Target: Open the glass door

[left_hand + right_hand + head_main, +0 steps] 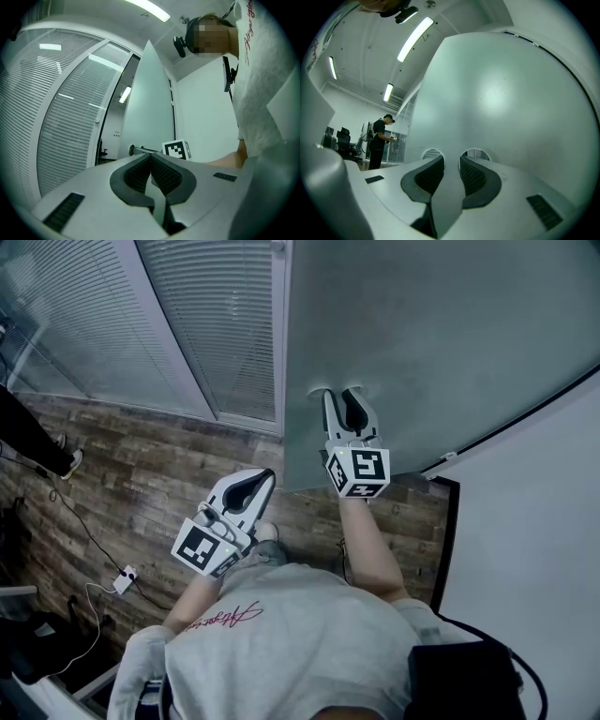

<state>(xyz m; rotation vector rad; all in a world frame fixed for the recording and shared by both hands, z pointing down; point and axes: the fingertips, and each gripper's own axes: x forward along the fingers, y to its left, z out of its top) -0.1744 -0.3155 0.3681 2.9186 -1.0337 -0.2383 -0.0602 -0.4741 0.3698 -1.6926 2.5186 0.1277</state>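
The frosted glass door stands swung ajar, its edge toward the blinds. My right gripper points at the door's face, with its two fingertips against the glass or very near it. A small gap stays between its jaws and nothing is in it; in the right gripper view the glass door fills the frame. My left gripper hangs lower and to the left, apart from the door, jaws shut and empty. In the left gripper view a metal door handle sticks out from the door.
A glass wall with blinds runs at the left of the door. A white wall is at the right. A cable with a power adapter lies on the wood floor. Another person stands far off.
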